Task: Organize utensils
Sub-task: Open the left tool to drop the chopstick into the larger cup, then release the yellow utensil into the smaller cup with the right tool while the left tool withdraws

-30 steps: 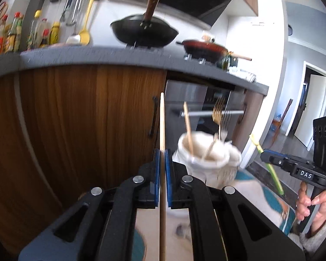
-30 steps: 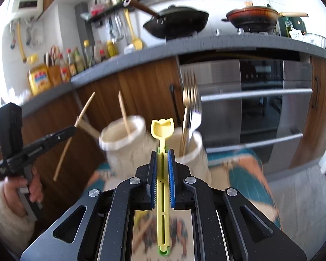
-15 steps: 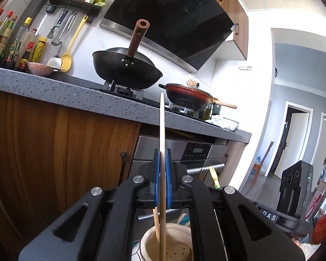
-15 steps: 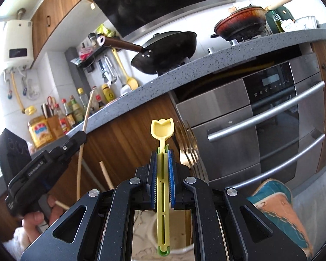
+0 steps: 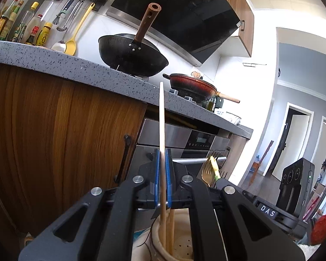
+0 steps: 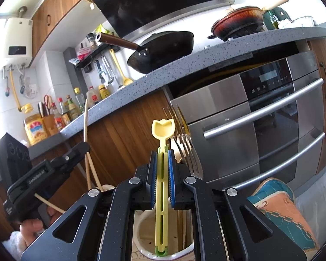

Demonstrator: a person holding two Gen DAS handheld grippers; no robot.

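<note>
Each hand-held gripper pinches a utensil above the ceramic holder (image 6: 141,228): left hand-held gripper (image 5: 162,179) a chopstick (image 5: 162,119), right hand-held gripper (image 6: 162,180) a yellow spoon (image 6: 162,152); released off-centre, either could miss its compartment.

Black wok (image 5: 132,57) and red pan (image 5: 193,86) on grey countertop (image 5: 54,59) (steel oven (image 6: 260,117) beneath)

The worktop (image 5: 80,65) is grey, speckled with dark flecks. On it, the wok (image 5: 132,56) is black with a brown handle, and the pan (image 5: 193,86) beside that is rusty red with a pale wooden handle. Below the worktop, the cabinet front (image 5: 60,130) shows warm brown wood grain and the oven (image 6: 260,117) is brushed silver with a black panel. The left gripper (image 5: 162,174) is black with blue pads clamped on a pale wooden chopstick (image 5: 162,119); the right gripper (image 6: 162,174), coloured alike, pinches a yellow utensil (image 6: 163,130) with a green end. The cloth (image 6: 280,213) under the worktop is teal and orange, patterned.
</note>
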